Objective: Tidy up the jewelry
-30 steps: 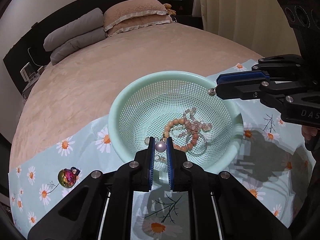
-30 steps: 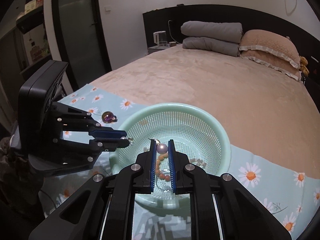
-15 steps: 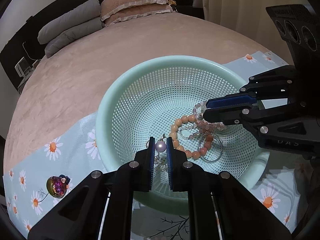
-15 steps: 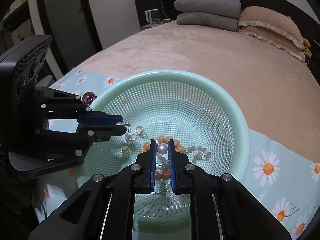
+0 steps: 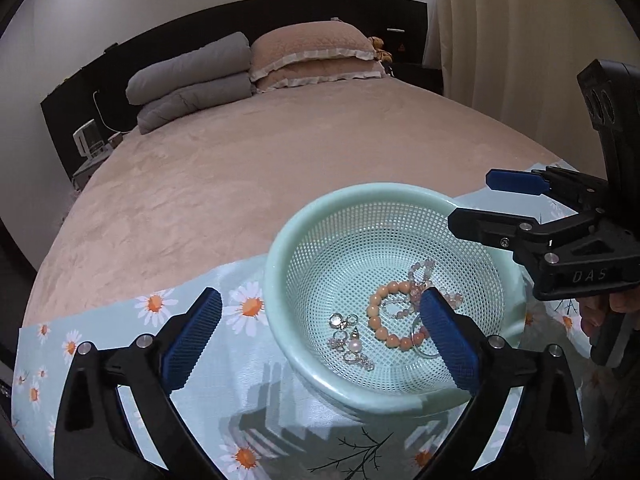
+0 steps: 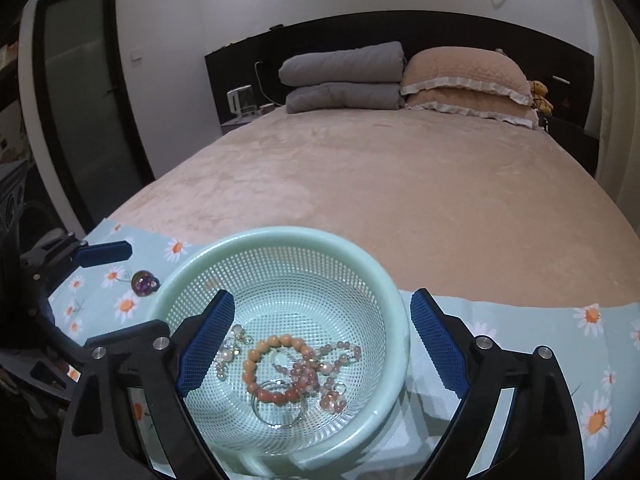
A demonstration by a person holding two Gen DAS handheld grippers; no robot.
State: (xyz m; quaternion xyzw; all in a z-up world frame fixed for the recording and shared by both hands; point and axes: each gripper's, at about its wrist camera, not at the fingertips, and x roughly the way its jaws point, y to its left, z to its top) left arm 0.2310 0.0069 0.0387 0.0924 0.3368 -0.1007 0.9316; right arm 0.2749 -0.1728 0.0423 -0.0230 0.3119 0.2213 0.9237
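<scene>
A mint green mesh basket [image 5: 360, 200] [image 6: 192, 264] stands on a daisy-print cloth on the bed. Inside lie an orange bead bracelet [image 5: 380, 312] [image 6: 256, 356], a pink bead string [image 6: 320, 364], a silver ring [image 6: 280, 408] and pearl earrings [image 5: 354, 346] [image 6: 226, 354]. My left gripper [image 5: 320, 340] is open and empty, held above the basket's near left side. My right gripper [image 6: 320, 344] is open and empty above the basket; it also shows in the left wrist view [image 5: 480, 204].
An iridescent purple bauble [image 6: 145, 282] lies on the cloth [image 6: 520, 320] left of the basket. The beige bed [image 5: 280, 160] stretches behind, with grey folded quilts [image 6: 340, 76] and pink pillows [image 6: 464, 76] at the headboard.
Both grippers were shut on pearl earrings over the basket; both have opened wide and risen. The earrings now lie in the basket.
</scene>
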